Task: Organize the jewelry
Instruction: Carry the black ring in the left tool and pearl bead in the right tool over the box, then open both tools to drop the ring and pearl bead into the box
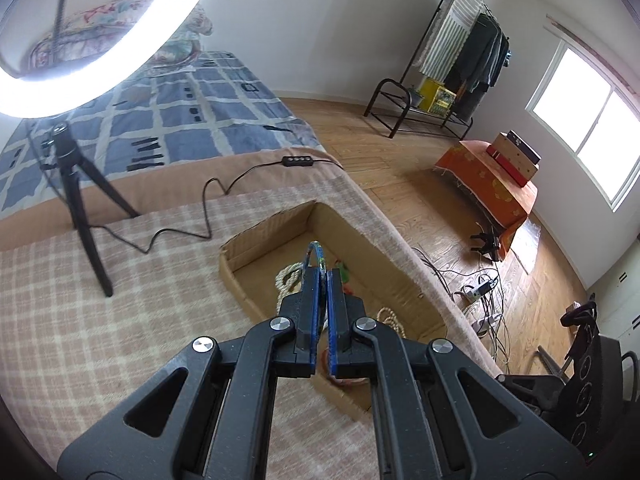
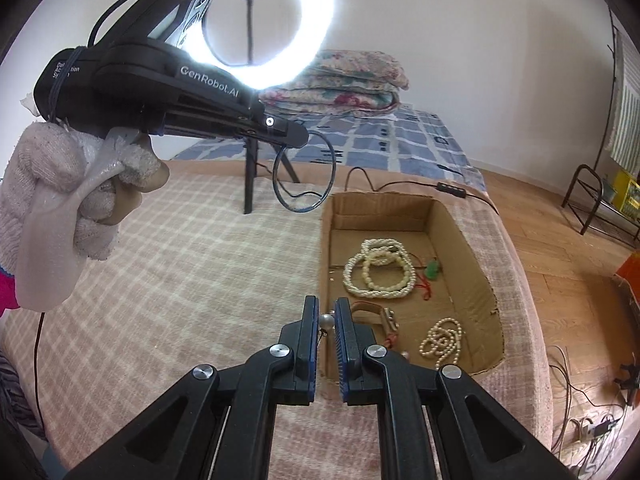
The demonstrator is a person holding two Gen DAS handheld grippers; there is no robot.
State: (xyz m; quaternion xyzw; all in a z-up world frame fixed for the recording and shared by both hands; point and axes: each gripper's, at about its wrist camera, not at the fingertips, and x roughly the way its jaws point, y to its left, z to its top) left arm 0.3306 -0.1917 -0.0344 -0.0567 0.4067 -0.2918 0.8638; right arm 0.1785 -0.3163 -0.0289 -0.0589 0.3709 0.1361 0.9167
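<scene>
My left gripper (image 1: 323, 274) is shut on a thin blue bangle (image 1: 313, 254), held above the cardboard box (image 1: 276, 224); in the right wrist view the bangle (image 2: 280, 190) hangs from the left gripper (image 2: 298, 136) over the box's (image 2: 460, 224) far left corner. My right gripper (image 2: 327, 310) is shut on a small silver bead earring (image 2: 327, 321) at the box's near left edge. Inside lie white pearl necklaces (image 2: 378, 268), a smaller pearl strand (image 2: 442, 340), a green pendant on red cord (image 2: 433, 268) and a tan strap watch (image 2: 376, 314).
The box sits on a checked pink blanket (image 2: 180, 280) on a bed. A ring light (image 2: 276, 20) on a black tripod (image 1: 84, 200) stands behind, its cable (image 1: 192, 232) trailing across the blanket. The bed edge drops to wood floor with cables (image 1: 480, 292) on the right.
</scene>
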